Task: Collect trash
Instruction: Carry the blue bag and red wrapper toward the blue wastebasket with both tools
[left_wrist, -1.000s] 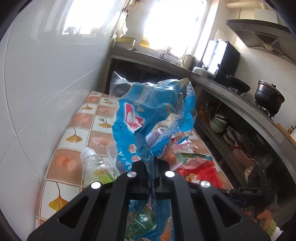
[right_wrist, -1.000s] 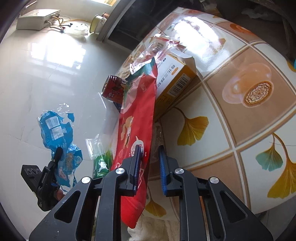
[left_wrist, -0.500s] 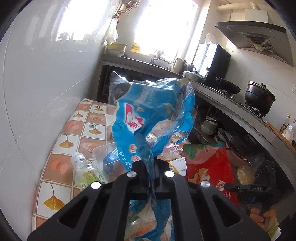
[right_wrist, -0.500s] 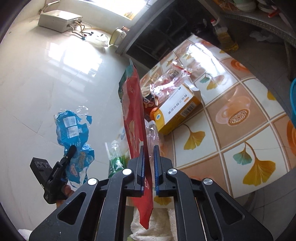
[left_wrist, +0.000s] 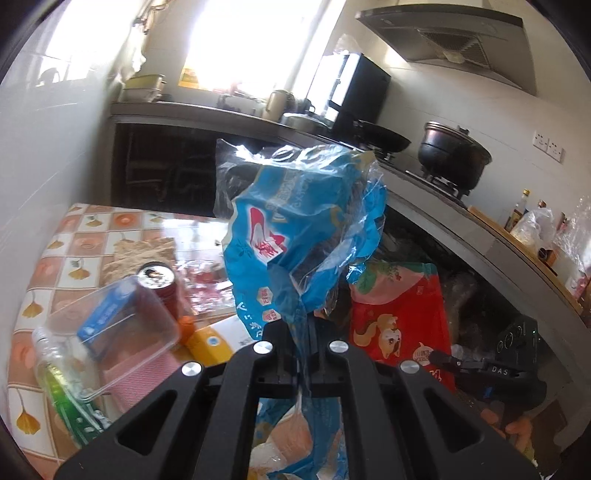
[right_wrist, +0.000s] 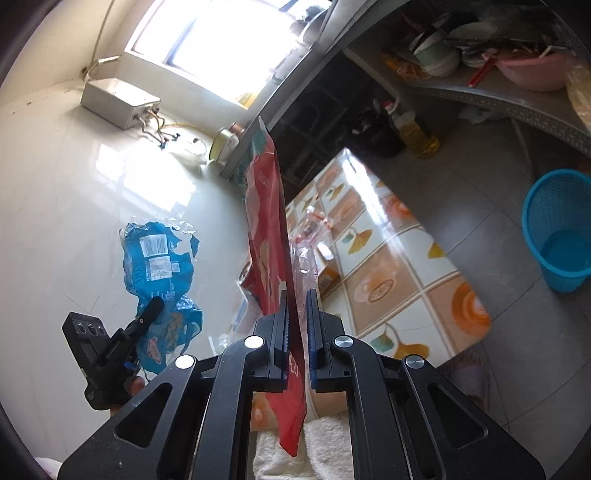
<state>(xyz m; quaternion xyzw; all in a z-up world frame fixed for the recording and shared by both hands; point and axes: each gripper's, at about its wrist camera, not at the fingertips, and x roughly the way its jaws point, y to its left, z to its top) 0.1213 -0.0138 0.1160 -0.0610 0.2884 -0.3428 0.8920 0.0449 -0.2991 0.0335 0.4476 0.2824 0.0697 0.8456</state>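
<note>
1. Left gripper: jaws fully clenched on the gathered neck of a crumpled blue plastic bag. The bag balloons up ahead of the fingers, clear of the table; its tail hangs below the jaws.
2. Right gripper: jaws nearly closed, pinching a red snack bag edge-on. The bag stands upright between the pads, its top well above the fingers and its lower corner hanging past them.
3. In the left view the red bag faces the camera, held up off the table's right side beside the counter.
4. Remaining trash on the tiled table: clear plastic container holding a blue carton, green-labelled bottle just beside it, red can upright behind it, yellow-and-white box, clear wrappers.
5. Table's left edge runs along the white wall. Its right edge faces open grey floor.
6. Blue basket stands on that floor, well apart from the table, with open room around it.
7. Hidden: the blue bag blocks the table's middle in the left view; the red bag screens the can and box in the right view.
8. A white cloth under the right gripper is cut off by the frame.
9. Window glare washes out the far counter.
</note>
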